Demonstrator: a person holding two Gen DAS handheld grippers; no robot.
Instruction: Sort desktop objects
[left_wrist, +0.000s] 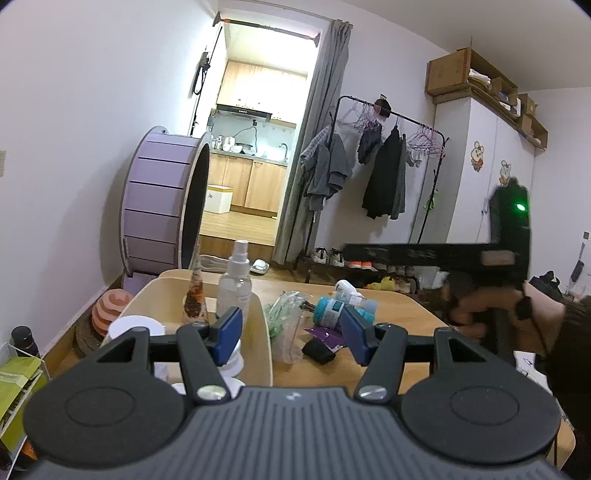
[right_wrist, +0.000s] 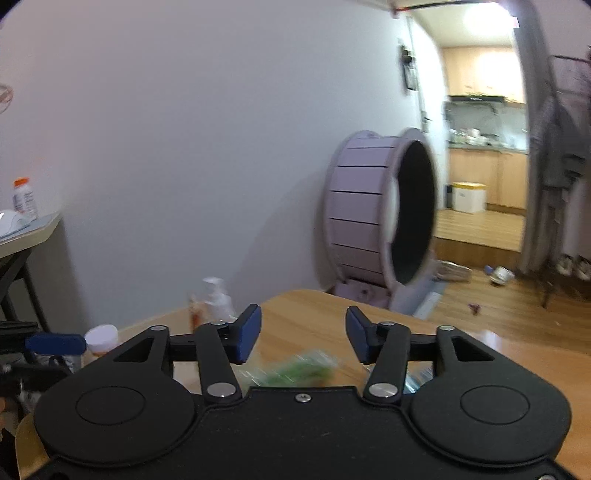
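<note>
Both grippers, left gripper (left_wrist: 291, 334) and right gripper (right_wrist: 303, 338), are hanging spread and empty; we are noting the teal bottle (left_wrist: 334, 309) lying sideways mid-counter (left_wrist: 399, 314), just ahead of the left one, beside the tray (left_wrist: 258, 332).

Each gripper is built from matte black plastic. On the left gripper (left_wrist: 291, 332), blue pads (left_wrist: 229, 334) are fitted to the fingertips, silver screws are set behind the fingers, and a ribbed grey body is seen further back. The same blue pads (right_wrist: 246, 333), silver screws and round black discs are seen on the right gripper (right_wrist: 303, 334).
</note>
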